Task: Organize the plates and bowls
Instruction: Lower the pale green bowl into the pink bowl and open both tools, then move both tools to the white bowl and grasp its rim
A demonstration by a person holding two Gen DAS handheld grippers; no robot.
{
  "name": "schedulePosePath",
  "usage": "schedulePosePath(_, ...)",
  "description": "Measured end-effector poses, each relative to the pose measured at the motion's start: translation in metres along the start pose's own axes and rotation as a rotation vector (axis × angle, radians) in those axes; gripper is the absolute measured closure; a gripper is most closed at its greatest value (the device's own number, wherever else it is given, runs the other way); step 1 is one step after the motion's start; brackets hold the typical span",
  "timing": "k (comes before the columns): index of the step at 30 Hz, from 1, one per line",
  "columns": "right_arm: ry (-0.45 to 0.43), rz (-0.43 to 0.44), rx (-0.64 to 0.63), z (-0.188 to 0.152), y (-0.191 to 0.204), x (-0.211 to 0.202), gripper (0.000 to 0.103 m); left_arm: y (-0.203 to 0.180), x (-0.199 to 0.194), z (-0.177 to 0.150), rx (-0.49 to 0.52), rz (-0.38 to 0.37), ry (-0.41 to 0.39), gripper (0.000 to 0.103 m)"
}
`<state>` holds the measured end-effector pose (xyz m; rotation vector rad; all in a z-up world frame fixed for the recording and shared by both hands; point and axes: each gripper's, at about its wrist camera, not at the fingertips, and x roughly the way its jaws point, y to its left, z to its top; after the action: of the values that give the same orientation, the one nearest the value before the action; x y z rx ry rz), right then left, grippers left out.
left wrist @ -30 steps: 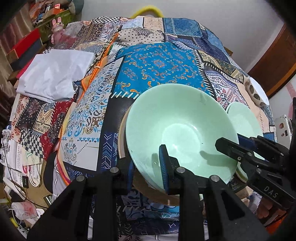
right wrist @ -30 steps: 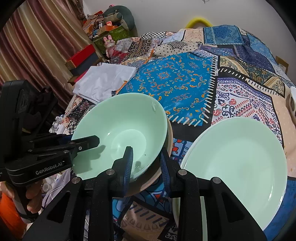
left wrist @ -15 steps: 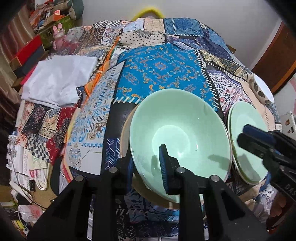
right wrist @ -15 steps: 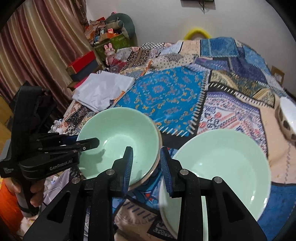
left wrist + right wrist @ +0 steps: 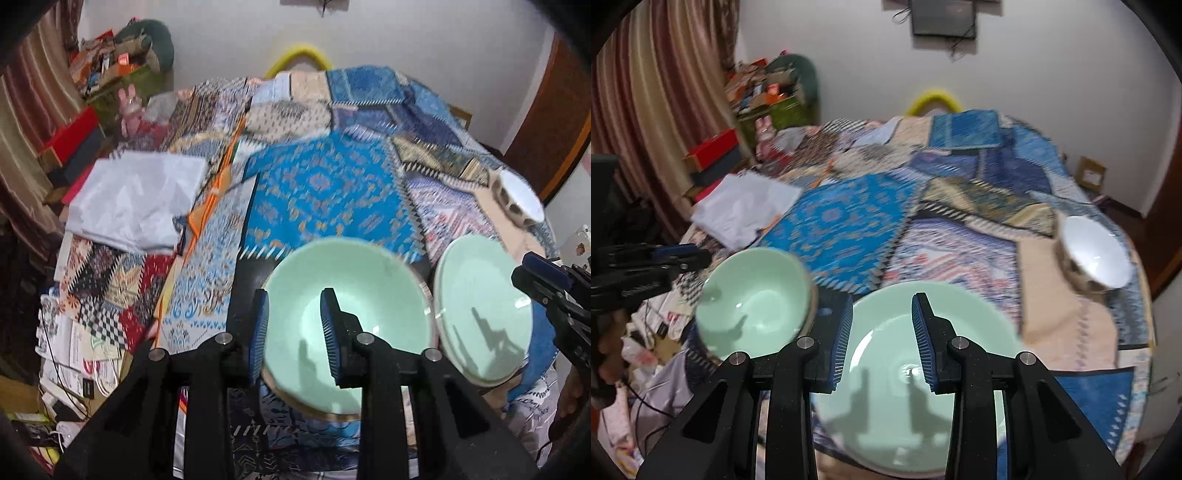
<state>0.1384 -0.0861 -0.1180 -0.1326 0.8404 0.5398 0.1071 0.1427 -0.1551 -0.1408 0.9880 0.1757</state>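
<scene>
Left wrist view: the left gripper (image 5: 293, 332) hangs above the green bowl (image 5: 347, 317), jaws just opened a little, nothing between them. The right gripper (image 5: 881, 339) (likewise freshly parted, empty) hovers over the green plate (image 5: 964, 332). Farther off, the white bowl (image 5: 1097, 254) sits tilted near the bed's edge; a careless nudge could tip it off the patchwork quilt (image 5: 857, 221).

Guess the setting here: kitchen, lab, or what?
Probably a cluttered bedroom at home, not a kitchen: the green bowl and plate sit on a patchwork quilt, with striped curtains and piled boxes behind.
</scene>
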Motion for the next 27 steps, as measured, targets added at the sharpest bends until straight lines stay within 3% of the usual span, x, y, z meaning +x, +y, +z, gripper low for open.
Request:
schedulePosePath(5,-0.040,-0.054,0.027,-0.001,-0.032,-0.026,0.065,-0.032,-0.022,0.013,0.032,-0.053,-0.055,0.073)
schedulePosePath(10,-0.068,-0.097,0.037,-0.004,-0.060,-0.046,0.063,-0.078,-0.044,0.025,0.096,-0.092,-0.136,0.053)
schedulePosePath(14,-0.095,-0.131,0.062,-0.006,-0.085,-0.058,0.047,-0.117,-0.056,0.036,0.144,-0.125,-0.195,0.040)
schedulePosePath(17,-0.116,-0.173,0.091,-0.007,-0.108,-0.068,0.046,-0.146,-0.059,0.043,0.178,-0.153,-0.226,0.031)
schedulePosePath(21,-0.115,-0.183,0.147,-0.007,-0.139,-0.075,0.044,-0.180,-0.055,0.053,0.218,-0.181,-0.232,0.026)
schedulePosePath(27,-0.099,-0.216,0.205,-0.003,-0.182,-0.070,0.038,-0.228,-0.035,0.069,0.258,-0.221,-0.201,0.025)
